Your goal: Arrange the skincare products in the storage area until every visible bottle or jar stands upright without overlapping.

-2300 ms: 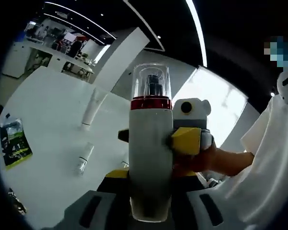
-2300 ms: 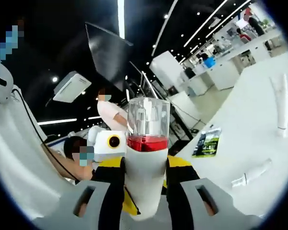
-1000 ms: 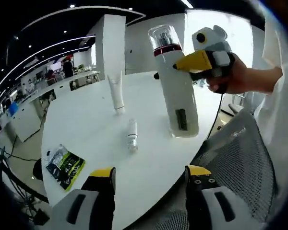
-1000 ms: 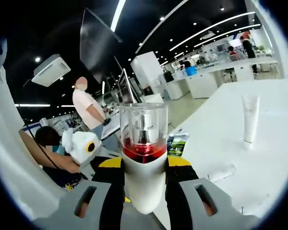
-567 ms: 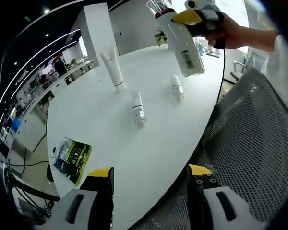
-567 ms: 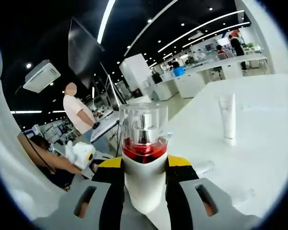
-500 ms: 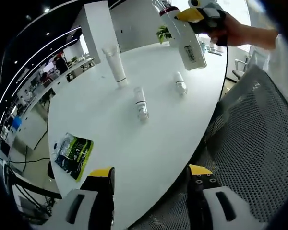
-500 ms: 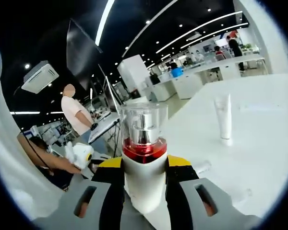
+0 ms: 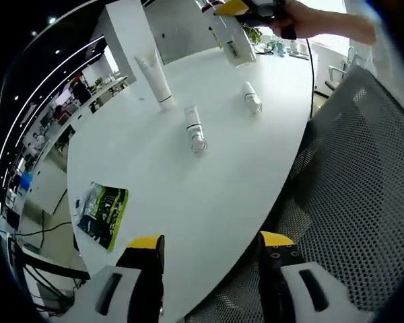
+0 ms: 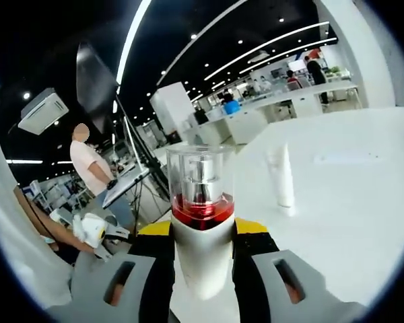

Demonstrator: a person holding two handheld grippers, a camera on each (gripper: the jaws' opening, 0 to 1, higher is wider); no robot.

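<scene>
My right gripper point(image 10: 202, 232) is shut on a tall white bottle point(image 10: 202, 256) with a red band and a clear cap, held upright between its jaws. In the left gripper view that bottle point(image 9: 231, 42) hangs tilted over the far side of the round white table point(image 9: 188, 195), carried by the right gripper point(image 9: 246, 7) in a person's hand. A white tube point(image 9: 155, 77) stands on its cap near the far edge; it also appears as the tube point(image 10: 281, 176) right of the bottle. Two small bottles point(image 9: 195, 128) point(image 9: 251, 99) lie on their sides mid-table. My left gripper point(image 9: 211, 241) is open over the near edge.
A green packet point(image 9: 101, 206) lies flat near the table's left edge. A black mesh chair point(image 9: 353, 175) stands against the table on the right. A person point(image 10: 87, 161) stands far behind, among other white tables and desks.
My left gripper let go of the tall bottle and drew back, open. The right gripper carried the bottle away over the far side of the table, toward the standing tube.
</scene>
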